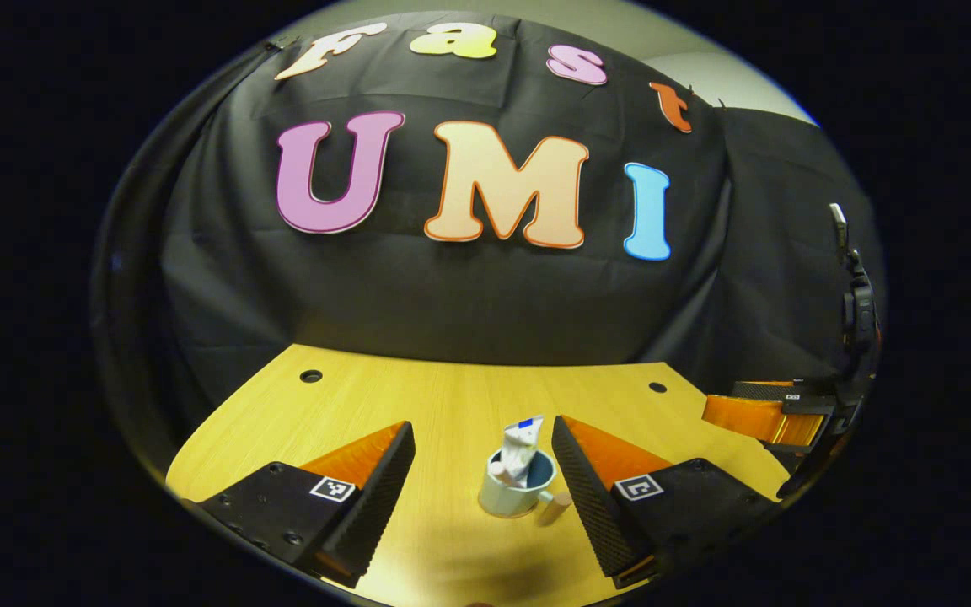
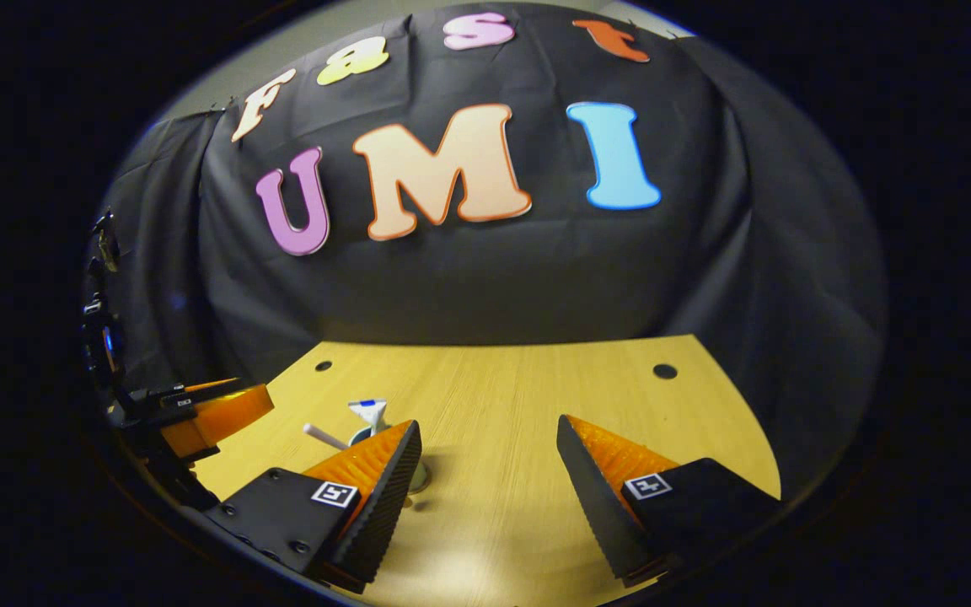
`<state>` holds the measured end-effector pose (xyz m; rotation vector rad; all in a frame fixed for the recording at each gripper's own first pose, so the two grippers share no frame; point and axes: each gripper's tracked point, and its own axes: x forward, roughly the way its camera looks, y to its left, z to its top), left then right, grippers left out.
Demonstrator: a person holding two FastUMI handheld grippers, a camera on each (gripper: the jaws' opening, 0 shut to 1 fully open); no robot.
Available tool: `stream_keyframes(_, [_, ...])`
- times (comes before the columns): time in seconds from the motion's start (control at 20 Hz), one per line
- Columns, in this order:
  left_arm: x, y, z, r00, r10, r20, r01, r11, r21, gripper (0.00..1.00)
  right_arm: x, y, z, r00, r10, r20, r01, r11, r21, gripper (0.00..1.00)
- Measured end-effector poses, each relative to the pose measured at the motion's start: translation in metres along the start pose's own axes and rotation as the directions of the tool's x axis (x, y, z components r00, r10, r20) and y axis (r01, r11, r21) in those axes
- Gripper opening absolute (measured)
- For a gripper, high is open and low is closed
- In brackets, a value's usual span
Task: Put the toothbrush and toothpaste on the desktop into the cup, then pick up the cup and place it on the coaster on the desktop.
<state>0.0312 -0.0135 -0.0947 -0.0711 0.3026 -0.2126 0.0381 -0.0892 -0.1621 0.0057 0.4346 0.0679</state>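
Observation:
A pale blue cup [image 1: 512, 497] stands on the wooden desktop [image 1: 452, 396], in the gap between my left gripper's fingers and apart from both. A white toothpaste tube [image 1: 524, 444] stands upright in it, with a white toothbrush end [image 1: 498, 468] beside the tube. My left gripper [image 1: 482, 423] is open. A small tan piece [image 1: 559, 502] sits at the cup's right side; I cannot tell what it is. In the right gripper view the cup [image 2: 358, 437] is mostly hidden behind one finger, with the toothpaste tube [image 2: 367, 413] and toothbrush handle [image 2: 323, 436] sticking out. My right gripper [image 2: 487, 423] is open and holds nothing.
The other gripper [image 1: 764, 417] hovers at the desk's right edge in the left gripper view, and the left one [image 2: 216, 411] sits at the left edge in the right gripper view. Round cable holes [image 1: 311, 376] [image 1: 657, 387] mark the desk's far side. The black cloth wall stands behind.

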Motion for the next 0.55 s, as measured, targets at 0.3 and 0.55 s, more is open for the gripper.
stream_keyframes(0.3, [-0.007,-0.019,0.029,0.996,0.007,0.085,-0.009,1.000,0.021,0.95,-0.025,-0.015,0.040,0.989,-0.039,0.145,0.036,0.999,0.024,0.98])
stream_keyframes(0.55, [-0.010,-0.020,0.052,0.989,0.001,0.149,-0.006,0.999,0.032,0.94,-0.027,-0.026,0.068,0.973,-0.072,0.217,0.063,0.997,0.050,0.98])
